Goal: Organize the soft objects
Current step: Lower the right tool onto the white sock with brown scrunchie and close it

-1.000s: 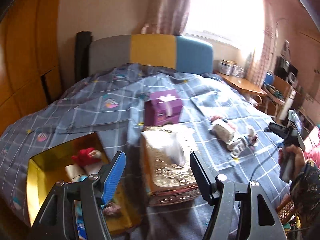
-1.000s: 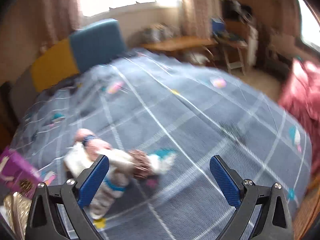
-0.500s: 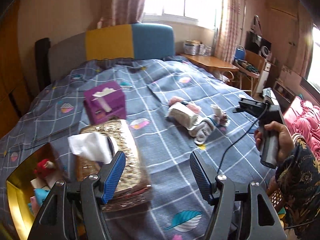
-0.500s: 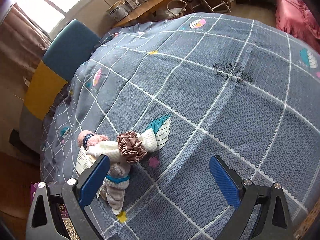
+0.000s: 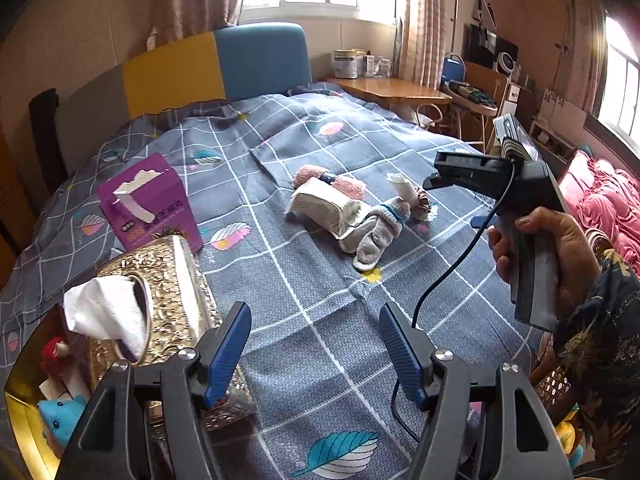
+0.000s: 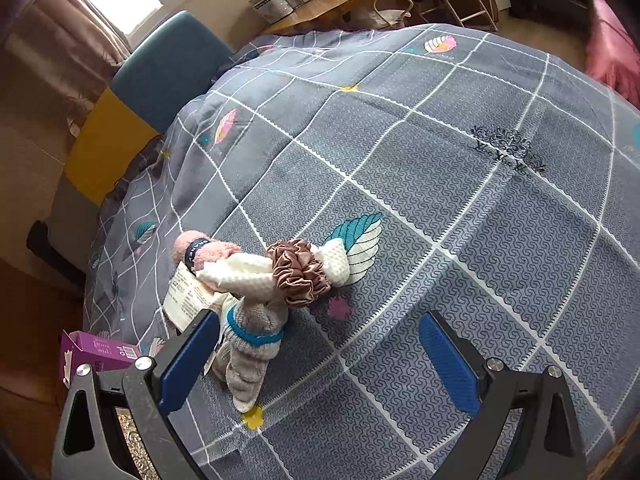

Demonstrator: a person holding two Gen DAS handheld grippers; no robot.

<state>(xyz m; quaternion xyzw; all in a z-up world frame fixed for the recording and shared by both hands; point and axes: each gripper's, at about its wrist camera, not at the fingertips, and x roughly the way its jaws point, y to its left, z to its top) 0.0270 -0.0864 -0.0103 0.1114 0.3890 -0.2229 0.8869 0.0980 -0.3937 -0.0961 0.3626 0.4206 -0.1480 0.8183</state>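
Observation:
A pile of soft things lies mid-bed: a grey sock with a blue band (image 5: 376, 236) (image 6: 250, 344), a white waffle cloth (image 6: 240, 272), a brown satin scrunchie (image 6: 298, 272), a pink fluffy sock (image 5: 344, 184) (image 6: 208, 250) and a labelled white pack (image 5: 320, 204). My left gripper (image 5: 314, 348) is open and empty, low over the quilt in front of the pile. My right gripper (image 6: 316, 360) is open and empty, just short of the pile; its body, held in a hand, shows in the left wrist view (image 5: 500, 172). A gold tray (image 5: 24, 412) at lower left holds a red doll (image 5: 56, 354) and a blue plush (image 5: 60, 416).
A gold tissue box (image 5: 172, 280) with a tissue sticking out stands beside the tray, and a purple tissue box (image 5: 150, 204) behind it. The grey checked quilt (image 6: 460, 184) covers the bed. A wooden desk (image 5: 384, 88) and pink bedding (image 5: 600, 196) lie to the right.
My left gripper swung right, from the tray and tissue boxes toward the sock pile. My right gripper tilted down and came closer to the pile. Both stayed open.

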